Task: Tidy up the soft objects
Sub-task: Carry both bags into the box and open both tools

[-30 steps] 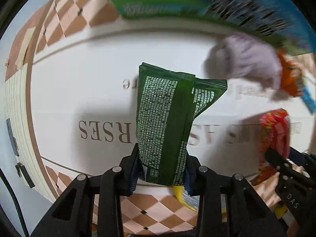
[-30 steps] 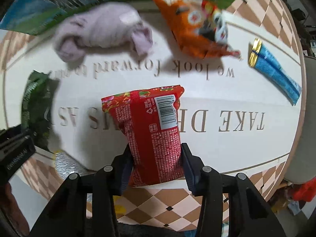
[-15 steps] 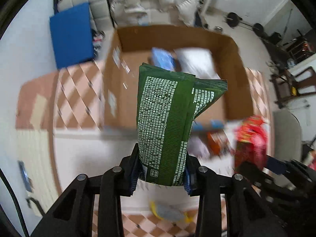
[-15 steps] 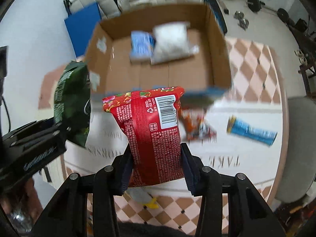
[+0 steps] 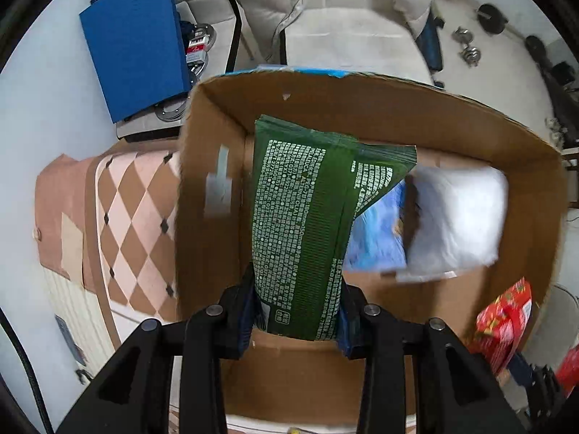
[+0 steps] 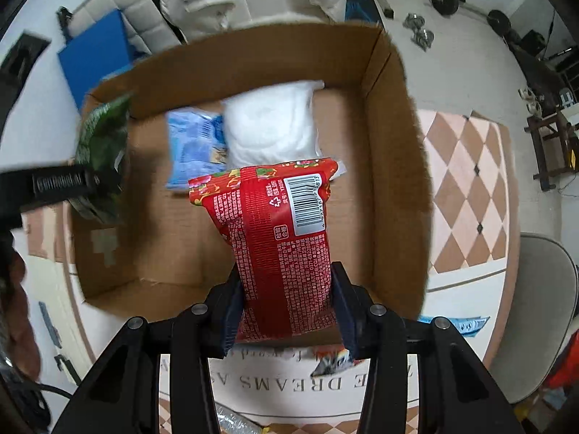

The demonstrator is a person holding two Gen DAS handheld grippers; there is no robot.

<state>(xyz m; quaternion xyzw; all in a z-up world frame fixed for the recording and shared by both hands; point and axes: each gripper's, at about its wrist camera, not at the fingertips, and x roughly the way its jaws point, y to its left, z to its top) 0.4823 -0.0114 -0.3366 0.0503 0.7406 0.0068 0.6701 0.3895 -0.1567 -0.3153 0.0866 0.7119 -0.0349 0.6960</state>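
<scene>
My left gripper [image 5: 296, 311] is shut on a green snack packet [image 5: 311, 224] and holds it over the left part of an open cardboard box [image 5: 362, 105]. My right gripper [image 6: 286, 303] is shut on a red snack packet [image 6: 282, 238], held over the middle of the same box [image 6: 394, 166]. Inside the box lie a white pillow-like pack [image 5: 456, 217] and a light blue packet [image 5: 376, 242]; both also show in the right wrist view, the white pack [image 6: 271, 126] beside the blue packet [image 6: 191, 144]. The red packet shows at the lower right of the left wrist view [image 5: 503, 322].
The box stands on a white mat with lettering [image 6: 289, 383] over a checked floor [image 6: 466, 188]. A blue wrapper [image 6: 456, 325] and another packet [image 6: 329, 361] lie on the mat by the box's near wall. A blue board [image 5: 137, 39] and a white couch [image 5: 343, 7] are behind.
Both grippers have moved from the mat up and forward over the cardboard box, each still holding its packet. The box now fills both views.
</scene>
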